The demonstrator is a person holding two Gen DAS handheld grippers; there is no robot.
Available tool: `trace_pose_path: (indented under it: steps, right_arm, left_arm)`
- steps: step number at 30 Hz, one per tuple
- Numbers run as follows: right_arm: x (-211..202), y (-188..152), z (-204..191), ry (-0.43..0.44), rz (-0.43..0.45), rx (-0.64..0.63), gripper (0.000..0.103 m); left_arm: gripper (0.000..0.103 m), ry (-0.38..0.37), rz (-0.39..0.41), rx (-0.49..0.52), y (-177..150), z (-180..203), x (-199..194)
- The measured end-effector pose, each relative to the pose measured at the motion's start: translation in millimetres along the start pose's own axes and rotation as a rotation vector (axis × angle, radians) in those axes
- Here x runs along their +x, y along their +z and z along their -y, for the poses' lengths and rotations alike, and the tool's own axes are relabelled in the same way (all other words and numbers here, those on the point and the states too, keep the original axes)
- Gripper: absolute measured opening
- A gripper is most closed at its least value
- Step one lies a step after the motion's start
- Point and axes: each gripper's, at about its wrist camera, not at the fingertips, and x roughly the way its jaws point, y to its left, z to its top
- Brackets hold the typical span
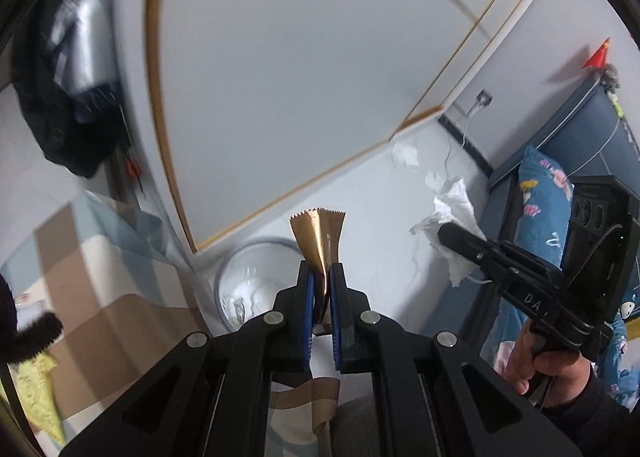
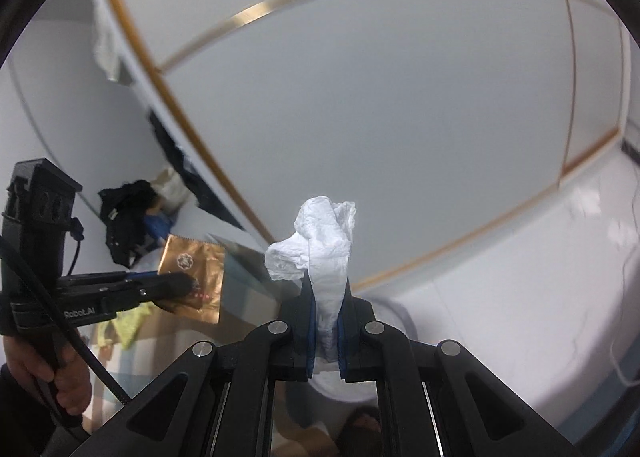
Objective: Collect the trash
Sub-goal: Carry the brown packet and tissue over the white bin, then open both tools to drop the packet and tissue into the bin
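Left gripper (image 1: 320, 277): clamped on a gold wrapper (image 1: 318, 235), creased, zigzag-cut top edge, sticking up past the fingertips.
Right gripper (image 2: 326, 297): pinching a crumpled white tissue (image 2: 320, 245), bunched above the fingertips.
Beyond: round bin (image 1: 256, 277) on the pale floor.

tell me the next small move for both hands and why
Probably bring both tongs over the bin and let go. The left tongs are shut on a gold wrapper, the right tongs on a white tissue, and the bin sits open on the floor just beyond the left tongs.
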Motion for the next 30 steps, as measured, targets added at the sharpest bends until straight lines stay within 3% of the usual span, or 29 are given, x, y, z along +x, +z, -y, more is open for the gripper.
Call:
trace_pose_path:
  steps: [7, 13, 27, 30]
  right_arm:
    - [78, -19, 37, 0.013, -0.183, 0.096, 0.007]
    - [140, -37, 41, 0.042, -0.307, 0.132, 0.007]
    - [204, -89, 69, 0.129, -0.531, 0.228, 0.013]
    - [205, -97, 74, 0.147, -0.546, 0.235, 0.026]
  left_arm:
    - [0.004, 0.010, -0.103, -0.039, 1, -4, 48]
    - [0.004, 0.020, -0.163, -0.078, 4, -12, 75]
    - [0.004, 0.026, -0.225, -0.127, 9, -25, 102]
    - [0.004, 0.024, -0.235, -0.133, 10, -25, 105]
